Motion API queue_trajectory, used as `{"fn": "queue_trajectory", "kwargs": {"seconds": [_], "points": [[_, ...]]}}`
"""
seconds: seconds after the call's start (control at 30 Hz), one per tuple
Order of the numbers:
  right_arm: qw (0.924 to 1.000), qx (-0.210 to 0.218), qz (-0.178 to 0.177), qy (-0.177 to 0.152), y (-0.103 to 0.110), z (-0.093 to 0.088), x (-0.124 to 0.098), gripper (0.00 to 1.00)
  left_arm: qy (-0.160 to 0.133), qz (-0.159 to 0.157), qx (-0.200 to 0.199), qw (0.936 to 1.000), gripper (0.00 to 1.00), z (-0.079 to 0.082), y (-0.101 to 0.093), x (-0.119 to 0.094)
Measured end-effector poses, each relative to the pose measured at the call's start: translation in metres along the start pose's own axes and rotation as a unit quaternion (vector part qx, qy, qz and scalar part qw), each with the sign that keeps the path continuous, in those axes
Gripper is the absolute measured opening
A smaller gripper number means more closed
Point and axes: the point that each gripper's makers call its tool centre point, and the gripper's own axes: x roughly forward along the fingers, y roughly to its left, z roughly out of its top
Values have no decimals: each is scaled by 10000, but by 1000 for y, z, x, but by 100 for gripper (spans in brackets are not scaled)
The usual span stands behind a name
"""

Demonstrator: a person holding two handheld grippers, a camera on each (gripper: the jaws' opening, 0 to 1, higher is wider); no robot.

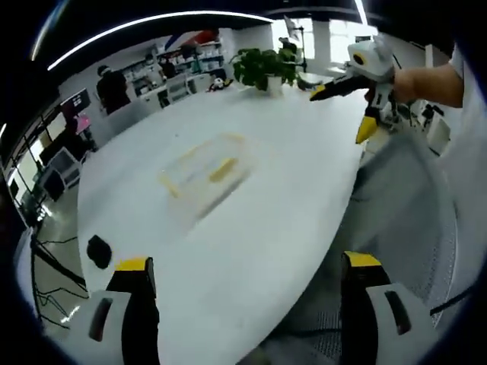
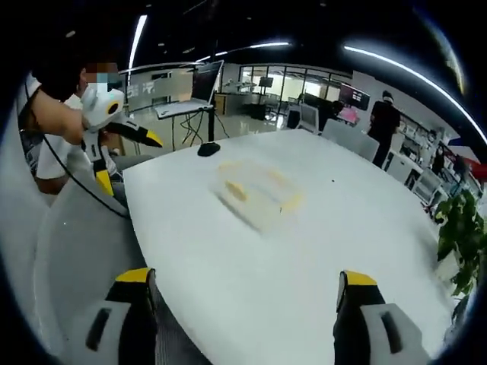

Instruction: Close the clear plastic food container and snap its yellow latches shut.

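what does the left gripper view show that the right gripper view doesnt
Left gripper view: the right hand-held gripper held open at the table's far edge, a bushy potted plant at the table's end, and shelving behind it.

Right gripper view: the left hand-held gripper open at the table's corner, a laptop on a stand, and glass-walled offices behind.

Both: the white table, the blurred clear plastic container with yellow latches lying untouched mid-table, a small black object near the table's edge, and a person in dark clothes standing behind.
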Motion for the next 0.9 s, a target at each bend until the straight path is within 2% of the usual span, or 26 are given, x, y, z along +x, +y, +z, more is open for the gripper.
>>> {"fn": "queue_trajectory", "kwargs": {"seconds": [0.23, 0.47, 0.57, 0.73, 0.9], "points": [[9996, 181, 33, -230, 18, -11, -16, 99, -49, 112, -266, 9996, 99, -15, -12, -9], [9993, 328, 74, -156, 33, -24, -16, 99, -234, 303, -555, 9977, 98, -17, -5, -15], [9992, 374, 107, -71, 37, -32, -15, 99, -361, 310, -541, 9974, 96, -15, -6, -14], [9988, 455, 98, -164, 33, -26, -17, 99, -305, 291, -599, 9973, 97, -18, -8, -10], [9987, 470, 83, -157, 33, -27, -18, 99, -315, 279, -594, 9973, 97, -18, -8, -9]]}}
